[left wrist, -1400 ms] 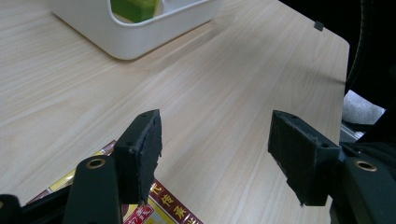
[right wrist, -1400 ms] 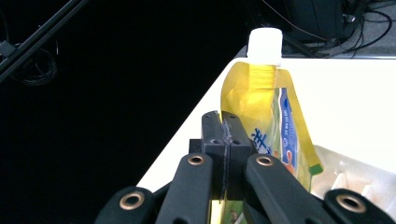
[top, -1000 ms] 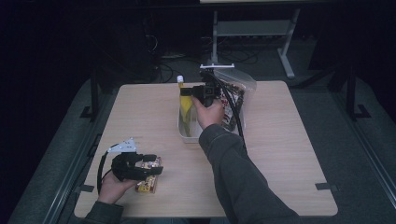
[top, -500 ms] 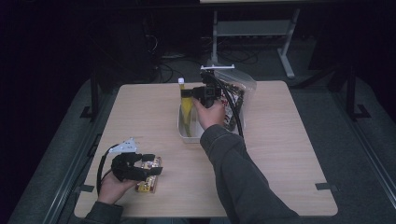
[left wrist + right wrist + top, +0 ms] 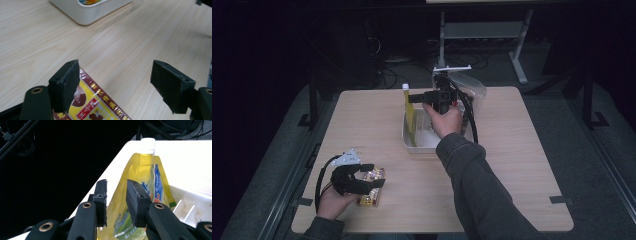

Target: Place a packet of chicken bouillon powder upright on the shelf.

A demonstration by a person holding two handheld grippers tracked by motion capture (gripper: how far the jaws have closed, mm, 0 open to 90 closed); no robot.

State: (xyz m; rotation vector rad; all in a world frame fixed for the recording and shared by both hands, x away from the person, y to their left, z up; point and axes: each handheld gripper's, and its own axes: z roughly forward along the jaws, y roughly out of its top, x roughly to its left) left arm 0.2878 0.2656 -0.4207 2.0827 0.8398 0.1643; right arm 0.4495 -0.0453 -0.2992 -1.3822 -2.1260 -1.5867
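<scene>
the yellow pouch (image 5: 140, 195) is stood upright in the white bin (image 5: 422, 142) near the table's (image 5: 522, 165) far edge. the right gripper (image 5: 116, 197), jaws just opened slightly, is kept around the pouch's edge. the left gripper (image 5: 115, 85) is spread wide above a snack packet (image 5: 97, 105) near the table's front edge.

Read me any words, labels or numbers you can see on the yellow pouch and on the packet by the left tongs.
Packet: red and gold Chinese characters run along its border and across a red banner, too small and cut off to quote.
Pouch: blue and white Chinese print beside an orange patch, too blurred to read.
White cap: no text.
White tray: no text.
</scene>
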